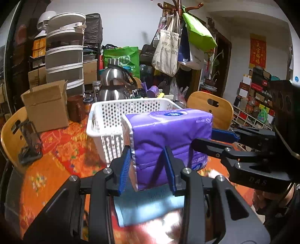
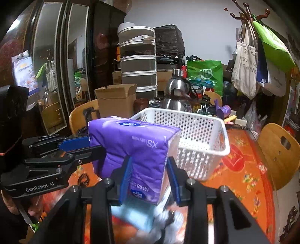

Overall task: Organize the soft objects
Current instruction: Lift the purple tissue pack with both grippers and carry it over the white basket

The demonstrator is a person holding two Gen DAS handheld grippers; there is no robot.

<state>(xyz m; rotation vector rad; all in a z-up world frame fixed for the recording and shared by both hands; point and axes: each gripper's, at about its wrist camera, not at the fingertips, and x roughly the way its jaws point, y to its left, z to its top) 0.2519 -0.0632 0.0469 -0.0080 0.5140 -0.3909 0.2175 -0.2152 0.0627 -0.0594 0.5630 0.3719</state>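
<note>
- Left claw (image 1: 148, 169) grips one end of the purple pack (image 1: 168, 138).
- Right claw (image 2: 149, 178) grips the other end.
- Pack is held above the worktop (image 1: 61, 150), just before the white basket (image 1: 105, 120).

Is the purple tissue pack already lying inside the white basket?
No: the tissue pack hangs above the table, pinched between both grippers, in front of the empty basket.

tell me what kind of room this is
Most likely a cluttered dining or living room in a home. A table with an orange patterned cloth has wooden chairs around it, tote bags hang on a coat rack, and a steel kettle stands among cardboard boxes.
</note>
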